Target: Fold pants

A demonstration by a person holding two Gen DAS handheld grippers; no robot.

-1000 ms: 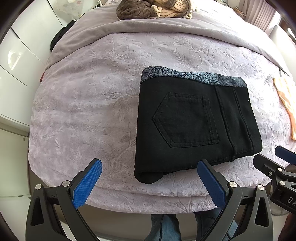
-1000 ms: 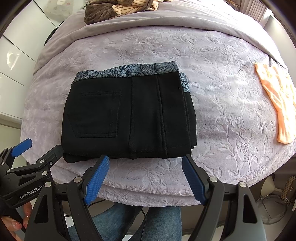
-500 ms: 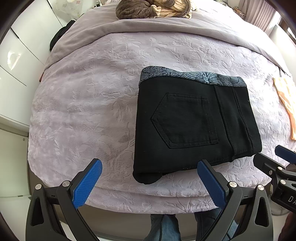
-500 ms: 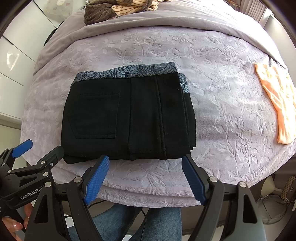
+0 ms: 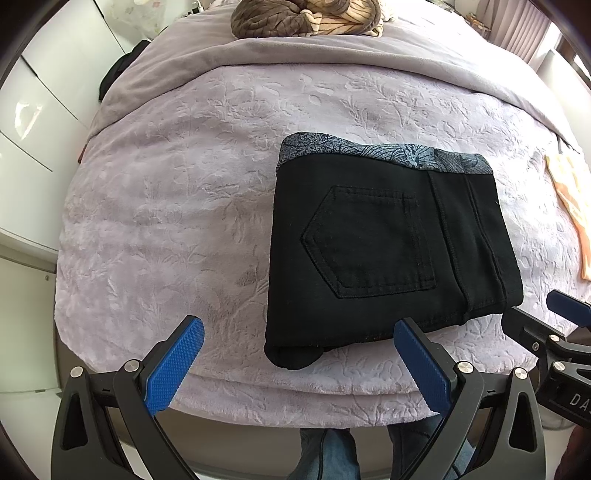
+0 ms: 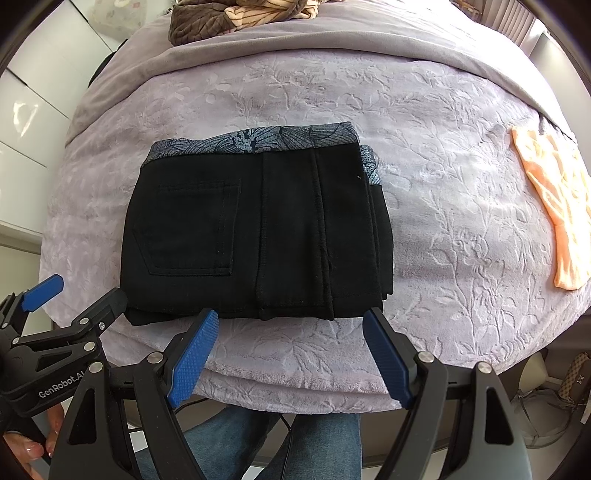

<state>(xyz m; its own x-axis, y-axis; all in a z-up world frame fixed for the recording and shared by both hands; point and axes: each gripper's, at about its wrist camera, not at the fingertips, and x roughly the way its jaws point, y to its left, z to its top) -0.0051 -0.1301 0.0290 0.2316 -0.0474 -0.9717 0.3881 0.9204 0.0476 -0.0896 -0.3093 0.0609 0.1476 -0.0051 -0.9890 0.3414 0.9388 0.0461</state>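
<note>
The bed [image 6: 443, 206], spread with a pale lilac embossed blanket, fills both views, and on it, toward the near edge, sit the pants [image 6: 258, 236]: black, already stacked into a compact rectangle, back pocket up, patterned grey waistband along the far side. By the look of it the folding is done or all but done; this reads as the pause after the last fold.

Both claws hang over the near edge of the bed, clear of the cloth. The left gripper [image 5: 299, 363] has its blue pads spread wide with nothing between them; the near left corner of the pants lies beyond its tips, not touched. The right gripper [image 6: 290, 354] is the same story: jaws wide apart, empty, tips just short of the near hem.

What next? If anything, a tidy-up. The near left corner bulges a little where the layers roll out, and on the right the under layers peek past the top one. Squaring that would call for a light pinch at the near edge, taking all layers together so the stack doesn't slide.

Smaller things: an orange cloth [image 6: 554, 206] lies at the right edge, well apart from the pants, and a brown heap of fabric [image 5: 306, 16] sits at the far end. Containers? None on the bed.
</note>
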